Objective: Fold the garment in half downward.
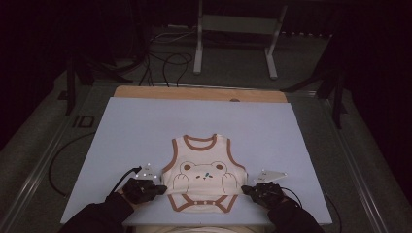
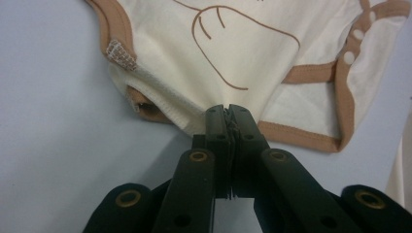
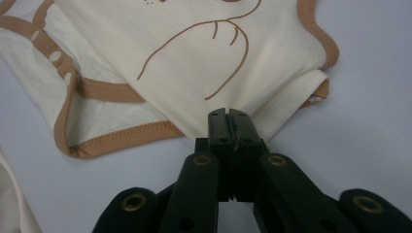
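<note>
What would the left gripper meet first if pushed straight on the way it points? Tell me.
The left gripper already has its jaws shut on the folded edge of the cream bodysuit. Pushed on, it would likely just drive further into that cloth, bunching it on the blue mat.

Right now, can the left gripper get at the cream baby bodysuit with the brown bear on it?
Yes, it seems so: the left gripper is already pinched shut on the bodysuit's folded edge.

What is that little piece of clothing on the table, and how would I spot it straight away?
Look at the pale blue sheet covering the table; near its front edge lies a cream sleeveless baby bodysuit. It has brown trim, a bear face drawn on the chest and snaps at the bottom. The left claw and right claw are each shut on a lower corner of it.
</note>
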Motion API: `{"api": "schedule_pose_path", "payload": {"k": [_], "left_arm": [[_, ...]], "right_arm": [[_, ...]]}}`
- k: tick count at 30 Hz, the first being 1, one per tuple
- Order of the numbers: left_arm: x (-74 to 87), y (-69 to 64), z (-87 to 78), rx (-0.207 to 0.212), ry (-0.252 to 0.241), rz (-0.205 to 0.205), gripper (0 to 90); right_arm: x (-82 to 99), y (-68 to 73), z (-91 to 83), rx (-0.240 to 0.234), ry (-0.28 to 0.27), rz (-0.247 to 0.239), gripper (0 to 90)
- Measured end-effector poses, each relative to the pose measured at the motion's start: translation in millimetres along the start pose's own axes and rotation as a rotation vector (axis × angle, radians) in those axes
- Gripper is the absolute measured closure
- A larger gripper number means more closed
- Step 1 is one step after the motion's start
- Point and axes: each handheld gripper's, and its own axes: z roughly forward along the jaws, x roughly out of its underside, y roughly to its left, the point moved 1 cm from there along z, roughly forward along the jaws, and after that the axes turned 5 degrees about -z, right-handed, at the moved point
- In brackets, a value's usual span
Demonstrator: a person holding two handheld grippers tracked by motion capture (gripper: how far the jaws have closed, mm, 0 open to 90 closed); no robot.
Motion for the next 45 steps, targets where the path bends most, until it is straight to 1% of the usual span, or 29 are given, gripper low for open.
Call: {"api": "schedule_pose_path", "payload": {"k": [10, 15, 18, 19, 20, 21, 22, 23, 24, 25, 26, 27, 28, 29, 30, 31, 32, 33, 34, 35, 37, 38, 39, 40, 41, 42, 43, 44, 45], "left_arm": [[0.2, 0.6, 1.0, 0.006, 0.003, 0.007, 88.7], [0.3, 2.7, 0.8, 0.023, -0.002, 0.0, 88.2], [0.2, 2.1, 0.4, 0.025, -0.002, 0.004, 85.4], [-0.2, 1.3, -0.4, 0.02, -0.005, 0.01, 83.7], [-0.2, 1.3, -0.4, 0.02, -0.005, 0.01, 81.2], [-0.9, 1.0, -2.0, 0.01, -0.005, 0.024, 78.9], [-0.9, 1.0, -2.0, 0.01, -0.005, 0.024, 77.0], [-1.6, 0.6, -3.6, 0.007, -0.01, 0.024, 74.0], [-1.6, 0.6, -3.6, 0.007, -0.01, 0.024, 73.1], [-2.5, 0.2, -4.7, 0.0, -0.015, 0.026, 70.5], [-2.5, 0.2, -4.7, 0.0, -0.015, 0.026, 67.4], [-3.5, -0.6, -6.0, -0.004, -0.018, 0.023, 65.3], [-3.5, -0.6, -6.0, -0.004, -0.018, 0.023, 63.2], [-4.7, -3.1, -7.7, -0.003, -0.015, 0.036, 59.5], [-4.7, -3.1, -7.7, -0.003, -0.015, 0.036, 57.2], [-6.4, -5.7, -9.2, 0.004, -0.008, 0.042, 53.9], [-6.4, -5.7, -9.2, 0.004, -0.008, 0.042, 50.1], [-8.0, -7.5, -10.9, 0.002, -0.01, 0.05, 46.6], [-8.0, -7.5, -10.9, 0.002, -0.01, 0.05, 44.2], [-10.1, -8.4, -13.2, 0.007, -0.006, 0.062, 38.5], [-12.3, -9.0, -16.7, 0.013, -0.008, 0.072, 31.7], [-12.3, -9.0, -16.7, 0.013, -0.008, 0.072, 27.3], [-14.6, -9.4, -20.6, 0.014, -0.012, 0.083, 23.6], [-14.6, -9.4, -20.6, 0.014, -0.012, 0.083, 20.8], [-17.3, -9.7, -24.6, 0.016, -0.034, 0.087, 18.6], [-17.3, -9.7, -24.6, 0.016, -0.034, 0.087, 16.4], [-20.2, -9.4, -28.3, 0.025, -0.052, 0.09, 15.8], [-20.2, -9.4, -28.3, 0.025, -0.052, 0.09, 14.8], [-23.4, -9.4, -31.5, 0.031, -0.065, 0.098, 11.3]], "right_arm": [[0.8, -0.9, 0.6, -0.009, -0.003, 0.008, 89.1], [0.4, -1.0, 0.5, -0.012, 0.0, 0.012, 88.7], [-0.2, -1.2, -0.3, -0.017, 0.0, 0.016, 87.6], [-0.5, -1.5, -1.4, -0.021, -0.008, 0.019, 85.2], [-0.5, -1.5, -1.4, -0.021, -0.008, 0.019, 85.2], [-1.1, -1.6, -3.5, -0.03, -0.021, 0.023, 80.8], [-1.1, -1.6, -3.5, -0.03, -0.021, 0.023, 80.8], [-2.3, -2.0, -6.2, -0.038, -0.044, 0.031, 73.7], [-2.3, -2.0, -6.2, -0.038, -0.044, 0.031, 73.7], [-3.5, -2.4, -7.9, -0.04, -0.055, 0.037, 68.4], [-3.5, -2.4, -7.9, -0.04, -0.055, 0.037, 68.4], [-5.0, -1.2, -9.3, -0.041, -0.064, 0.029, 60.1], [-5.0, -1.2, -9.3, -0.041, -0.064, 0.029, 60.1], [-6.9, 0.2, -10.4, -0.043, -0.068, 0.022, 52.8], [-6.9, 0.2, -10.4, -0.043, -0.068, 0.022, 52.8], [-8.9, 0.9, -11.6, -0.046, -0.081, 0.024, 46.8], [-8.9, 0.9, -11.6, -0.046, -0.081, 0.024, 46.8], [-10.8, 1.4, -12.7, -0.056, -0.09, 0.019, 42.2], [-10.8, 1.4, -12.7, -0.056, -0.09, 0.019, 42.2], [-13.0, 2.3, -14.0, -0.052, -0.097, 0.01, 36.0], [-16.0, 2.6, -16.4, -0.046, -0.108, 0.01, 33.2], [-16.0, 2.6, -16.4, -0.046, -0.108, 0.01, 33.2], [-18.8, 2.4, -19.6, -0.038, -0.126, 0.001, 28.8], [-18.8, 2.4, -19.6, -0.038, -0.126, 0.001, 28.8], [-22.0, 1.5, -22.4, -0.036, -0.132, -0.005, 25.2], [-22.0, 1.5, -22.4, -0.036, -0.132, -0.005, 25.2], [-25.1, 1.1, -24.7, -0.027, -0.14, -0.008, 22.1], [-25.1, 1.1, -24.7, -0.027, -0.14, -0.008, 22.1], [-28.4, 0.6, -27.2, -0.028, -0.154, -0.01, 18.2]]}}
